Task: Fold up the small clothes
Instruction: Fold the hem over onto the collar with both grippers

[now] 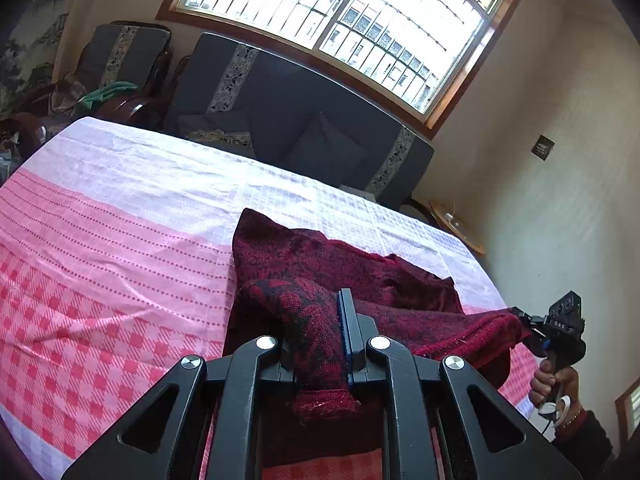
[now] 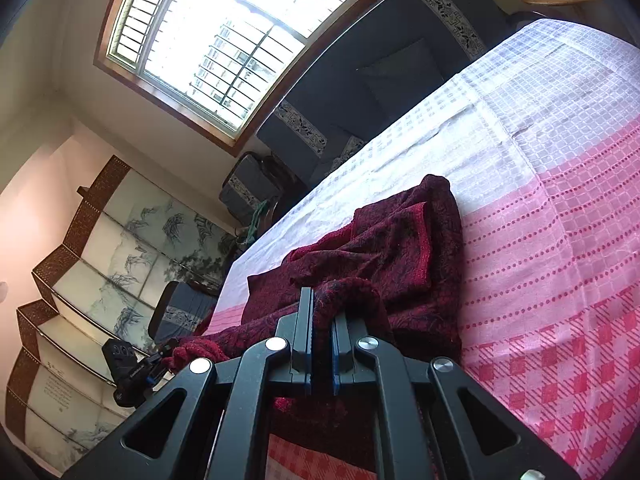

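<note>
A dark red knitted garment (image 1: pixel 320 256) lies crumpled on a table covered with a pink and white checked cloth (image 1: pixel 100 240). In the left wrist view my left gripper (image 1: pixel 320 320) is shut on a thick cuffed end of the garment, which hangs back between its fingers. At the far right a hand (image 1: pixel 552 384) holds my right gripper (image 1: pixel 520 318), which pinches another edge, so the near hem is stretched between the two. In the right wrist view my right gripper (image 2: pixel 322 308) is shut on a fold of the garment (image 2: pixel 400 240). My left gripper (image 2: pixel 168 350) shows at lower left, clamped on the far end.
A dark sofa (image 1: pixel 300 100) with cushions runs along the table's far side under a large barred window (image 1: pixel 340 12). A small round wooden side table (image 1: pixel 456 224) stands by the wall. A folding screen with ink paintings (image 2: pixel 100 260) stands beyond the table's left end.
</note>
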A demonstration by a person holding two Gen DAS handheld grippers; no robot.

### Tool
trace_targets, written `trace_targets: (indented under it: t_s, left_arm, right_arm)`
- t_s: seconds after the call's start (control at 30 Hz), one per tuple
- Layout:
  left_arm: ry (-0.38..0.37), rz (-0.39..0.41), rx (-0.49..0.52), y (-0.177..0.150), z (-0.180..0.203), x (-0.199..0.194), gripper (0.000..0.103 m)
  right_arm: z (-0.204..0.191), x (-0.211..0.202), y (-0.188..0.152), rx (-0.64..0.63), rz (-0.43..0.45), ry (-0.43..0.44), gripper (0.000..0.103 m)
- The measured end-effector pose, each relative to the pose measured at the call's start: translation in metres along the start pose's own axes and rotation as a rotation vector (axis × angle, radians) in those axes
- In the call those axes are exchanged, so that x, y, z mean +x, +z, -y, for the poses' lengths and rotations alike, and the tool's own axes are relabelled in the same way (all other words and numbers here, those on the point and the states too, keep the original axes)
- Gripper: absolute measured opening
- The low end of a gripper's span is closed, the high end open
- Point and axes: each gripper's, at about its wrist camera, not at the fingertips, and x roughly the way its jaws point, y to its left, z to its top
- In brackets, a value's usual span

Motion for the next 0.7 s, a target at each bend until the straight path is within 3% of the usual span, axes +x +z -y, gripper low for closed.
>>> trace_targets:
  t_s: [0.23,0.7]
  left_arm:
    - [0.048,-0.014,0.025,0.020,-0.007,0.039,0.015]
    - [0.069,-0.047,0.010,0.052,-0.027,0.109,0.015]
  right_arm:
    - [0.015,0.034,0.023,0.028,-0.015,-0.022,0.008]
    - [0.054,0.082,0.059,0.106,-0.023,-0.036,0.008]
